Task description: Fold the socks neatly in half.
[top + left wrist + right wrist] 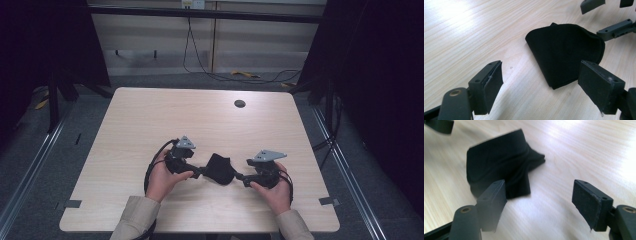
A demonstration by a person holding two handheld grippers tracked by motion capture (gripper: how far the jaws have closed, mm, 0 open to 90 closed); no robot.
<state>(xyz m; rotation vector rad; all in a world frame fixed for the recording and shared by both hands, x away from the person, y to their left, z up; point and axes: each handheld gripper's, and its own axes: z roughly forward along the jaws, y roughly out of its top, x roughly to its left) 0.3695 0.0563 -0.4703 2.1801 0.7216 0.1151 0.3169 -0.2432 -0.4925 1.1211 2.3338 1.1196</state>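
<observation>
1. Starting at the left, the left gripper [199, 172] stands with jaws wide, nothing between them, just beside the black cloth [219, 168].
2. Folded into a small bundle, the cloth lies free on the table [150, 115] between both grippers.
3. At the right, the right gripper [239, 177] also gapes, holding nothing.
4. Folding looks done; only drawing the hands away seems left.

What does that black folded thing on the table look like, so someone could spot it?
On the pale wooden table, look near the front edge, between the two hand-held grippers. There lies a folded black cloth, soft, matte and roughly fan-shaped. It is the one limp thing among hard parts.
</observation>
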